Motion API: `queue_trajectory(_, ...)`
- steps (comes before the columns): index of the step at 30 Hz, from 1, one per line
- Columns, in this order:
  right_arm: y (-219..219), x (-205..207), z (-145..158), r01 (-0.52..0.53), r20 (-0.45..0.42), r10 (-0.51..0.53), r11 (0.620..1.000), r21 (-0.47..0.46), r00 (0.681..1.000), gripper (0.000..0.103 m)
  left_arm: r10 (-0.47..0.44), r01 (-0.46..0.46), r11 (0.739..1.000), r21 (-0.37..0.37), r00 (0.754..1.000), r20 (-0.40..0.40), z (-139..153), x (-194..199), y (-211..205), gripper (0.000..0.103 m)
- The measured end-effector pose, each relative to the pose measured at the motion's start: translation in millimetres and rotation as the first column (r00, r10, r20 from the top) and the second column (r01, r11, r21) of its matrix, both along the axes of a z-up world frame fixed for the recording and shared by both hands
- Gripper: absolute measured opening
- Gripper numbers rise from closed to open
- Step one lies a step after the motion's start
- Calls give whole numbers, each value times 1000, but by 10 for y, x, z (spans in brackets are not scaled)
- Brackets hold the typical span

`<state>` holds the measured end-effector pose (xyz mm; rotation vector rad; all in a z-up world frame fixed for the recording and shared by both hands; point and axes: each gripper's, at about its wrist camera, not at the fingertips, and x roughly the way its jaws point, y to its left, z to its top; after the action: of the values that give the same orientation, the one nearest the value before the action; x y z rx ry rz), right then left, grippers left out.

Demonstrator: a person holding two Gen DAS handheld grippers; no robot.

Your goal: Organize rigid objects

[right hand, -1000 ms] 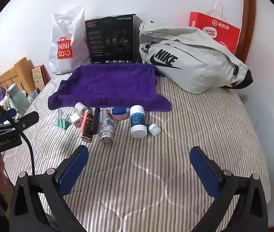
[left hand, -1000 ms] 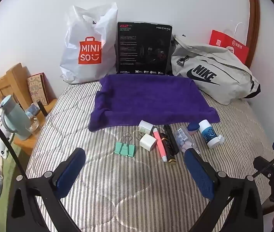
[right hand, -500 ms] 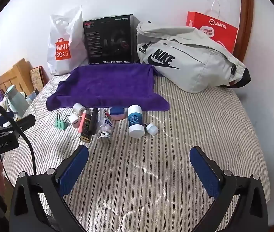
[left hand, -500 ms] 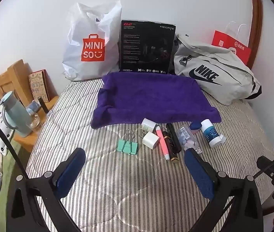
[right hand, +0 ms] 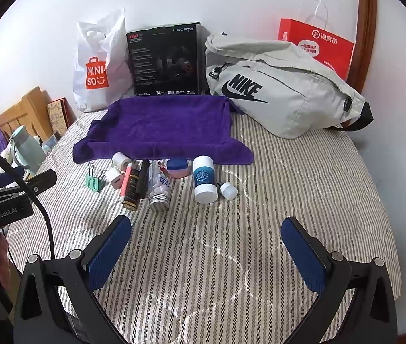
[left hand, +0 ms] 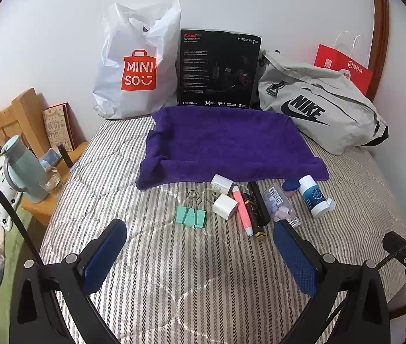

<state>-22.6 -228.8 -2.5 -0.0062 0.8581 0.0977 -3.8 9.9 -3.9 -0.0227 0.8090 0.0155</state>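
Note:
A row of small objects lies on the striped bed in front of a purple towel point(left hand: 225, 143) point(right hand: 160, 126): a green binder clip point(left hand: 190, 216) point(right hand: 95, 183), a white charger point(left hand: 225, 205) point(right hand: 114, 177), a white roll point(left hand: 221, 183), a pink pen point(left hand: 242, 210), a dark tube point(left hand: 253, 213) point(right hand: 132, 185), a clear pill bottle point(left hand: 280, 206) point(right hand: 160, 187), a pink-and-blue jar point(right hand: 177, 167) and a blue-and-white bottle point(left hand: 313, 196) point(right hand: 204, 179). My left gripper point(left hand: 200, 246) is open and empty, just short of the row. My right gripper point(right hand: 205, 240) is open and empty, also short of it.
A Miniso bag point(left hand: 138, 63), a black box point(left hand: 218, 68), a grey Nike bag point(left hand: 317, 111) and a red paper bag point(right hand: 316, 47) stand along the wall. A wooden bedside shelf with a teal flask point(left hand: 25, 169) is at the left.
Both grippers have drawn back a little and tilted slightly, so the objects sit lower in view. Nothing on the bed has moved. Both grippers stay open.

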Motion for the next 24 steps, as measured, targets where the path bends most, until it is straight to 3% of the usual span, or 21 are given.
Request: queue_trajectory(24,11,-10,12,3,-2,-3,1000,-4,1000,103,4,-4,1000,-4,1000,-6,-4,-22,38,103)
